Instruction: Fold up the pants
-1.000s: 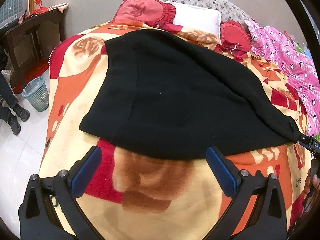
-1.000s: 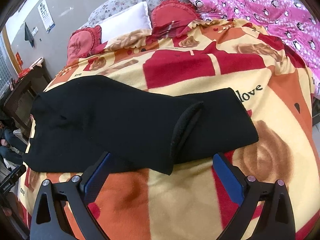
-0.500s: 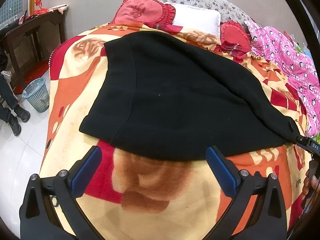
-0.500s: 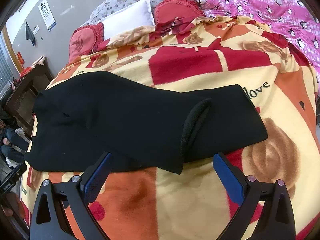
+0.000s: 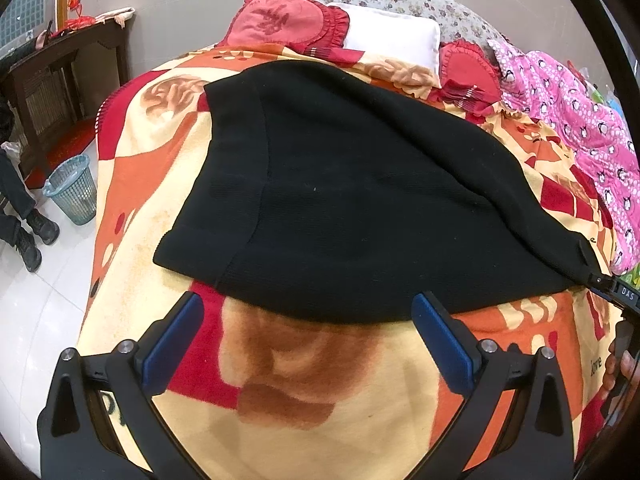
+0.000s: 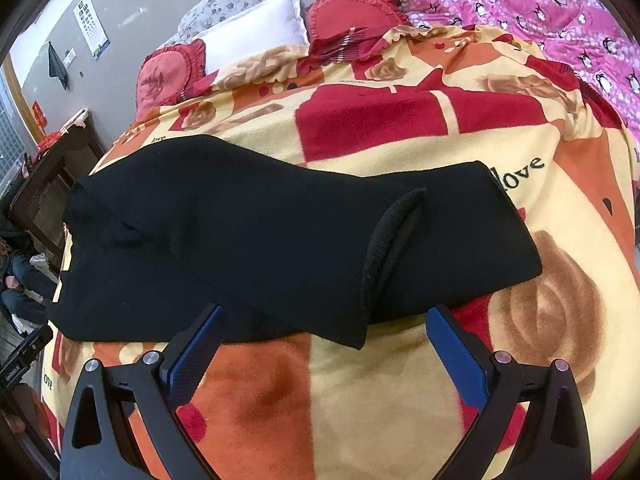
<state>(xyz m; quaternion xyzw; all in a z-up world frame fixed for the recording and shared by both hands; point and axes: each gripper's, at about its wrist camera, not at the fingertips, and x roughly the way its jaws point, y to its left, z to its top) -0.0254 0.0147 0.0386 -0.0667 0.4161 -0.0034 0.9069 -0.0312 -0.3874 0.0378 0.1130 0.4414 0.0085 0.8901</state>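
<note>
The black pants (image 5: 360, 200) lie flat on the bed's blanket (image 5: 304, 384), folded so one leg lies over the other, the upper cuff (image 6: 390, 252) stopping short of the lower one. Relative to the pants, the pillows (image 6: 256, 28) sit beyond their far edge and a pink quilt (image 6: 560, 12) lies well apart past the cuff end. The left claw (image 5: 306, 334) hangs wide open just before the pants' near edge, holding nothing. The right claw (image 6: 324, 346) is likewise spread open and empty, one finger (image 6: 192, 356) overlapping the near hem in view, the other just beside the cuffs.
</note>
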